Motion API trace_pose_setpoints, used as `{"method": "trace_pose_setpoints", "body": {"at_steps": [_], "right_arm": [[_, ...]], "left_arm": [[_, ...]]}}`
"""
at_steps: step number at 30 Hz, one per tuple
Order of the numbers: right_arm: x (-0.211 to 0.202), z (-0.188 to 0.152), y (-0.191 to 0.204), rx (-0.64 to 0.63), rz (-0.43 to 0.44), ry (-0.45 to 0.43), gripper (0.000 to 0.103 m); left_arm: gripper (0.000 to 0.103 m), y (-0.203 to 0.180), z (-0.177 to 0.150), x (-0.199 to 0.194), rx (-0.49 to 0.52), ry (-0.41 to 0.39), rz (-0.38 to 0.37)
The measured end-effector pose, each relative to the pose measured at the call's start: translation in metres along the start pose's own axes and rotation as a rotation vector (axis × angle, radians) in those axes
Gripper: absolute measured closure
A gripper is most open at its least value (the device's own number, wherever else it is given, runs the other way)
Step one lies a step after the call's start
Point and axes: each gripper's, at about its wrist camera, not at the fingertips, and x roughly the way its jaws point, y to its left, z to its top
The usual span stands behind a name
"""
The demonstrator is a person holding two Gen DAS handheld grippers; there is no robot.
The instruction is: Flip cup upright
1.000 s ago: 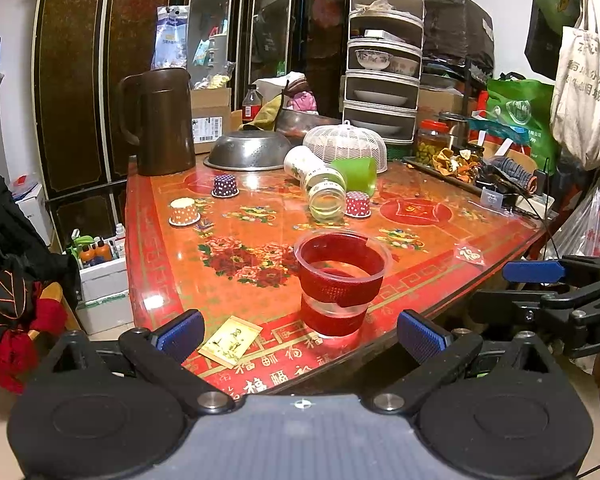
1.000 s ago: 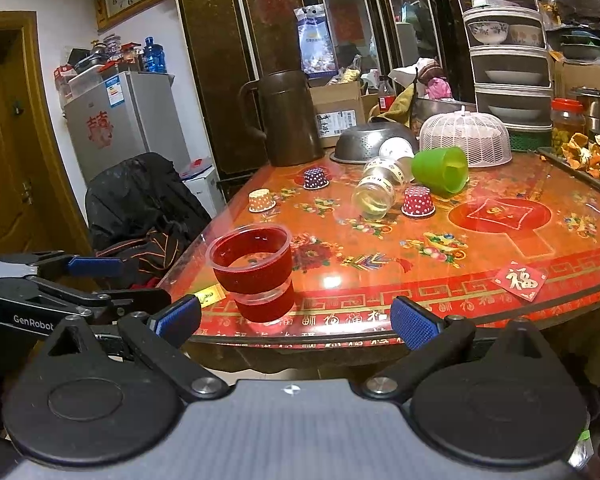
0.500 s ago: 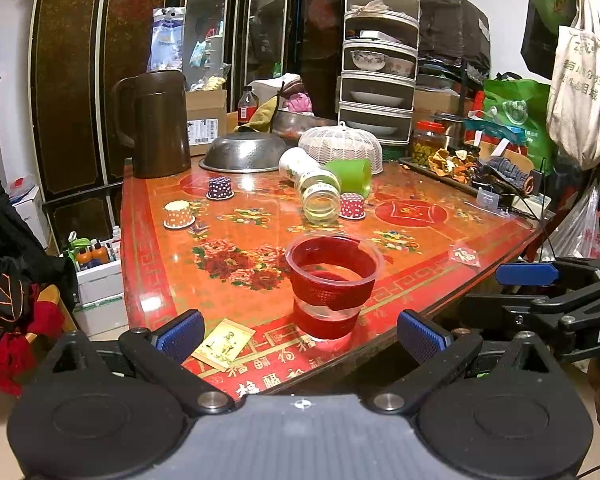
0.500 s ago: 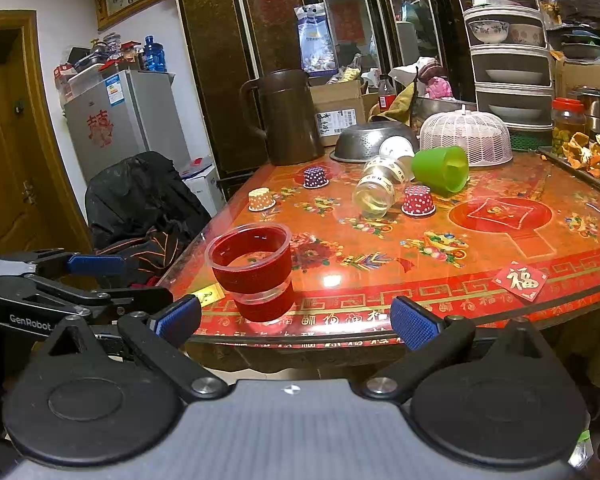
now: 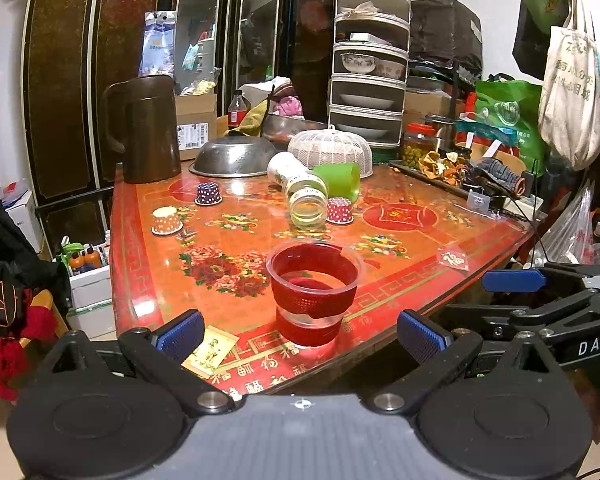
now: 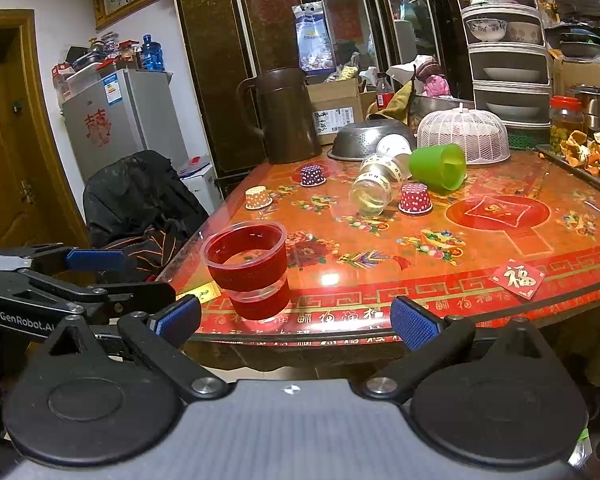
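Cup [image 5: 313, 291] stands upright (both tools open).

The green cup [image 5: 337, 180] partly hides the mesh food cover [image 5: 330, 148].

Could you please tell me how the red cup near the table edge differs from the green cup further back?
The red cup stands upright, mouth up; the green cup lies on its side. The red cup is see-through with red bands; the green cup is opaque. The red cup stands alone; the green cup lies beside a toppled jar. Neither is gripped.
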Motion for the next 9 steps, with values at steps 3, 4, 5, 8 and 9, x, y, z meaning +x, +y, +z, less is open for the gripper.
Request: {"method": "trace_pose_setpoints", "body": {"at_steps": [3,4,5,8,9], "right_arm": [[0.0004,-0.0001,0.0002,-0.001,-0.001,0.0,0.001],[0.0004,-0.0001,0.0002,0.0,0.0,0.0,0.001],[0.0004,-0.0001,0.0002,0.0,-0.001,0.0,0.001],[0.0011,-0.0006,0.0,0.0,-0.003,0.001,0.001],[0.0016,-0.0009,-0.0001,0.001,-0.003,0.001,0.001]], "left_arm": [[0.0,-0.0004,0.0003,0.0002,0.0,-0.001,-0.001],[0.0,-0.0004,0.0003,0.0,0.003,-0.006,0.0],[0.0,-0.0006,0.0003,-0.0003,0.005,-0.011,0.0],[0.0,-0.0015,-0.0002,-0.0002,0.016,-0.019,0.007],[0.0,-0.0013,-0.0003,0.0001,0.017,-0.019,0.01]]}}
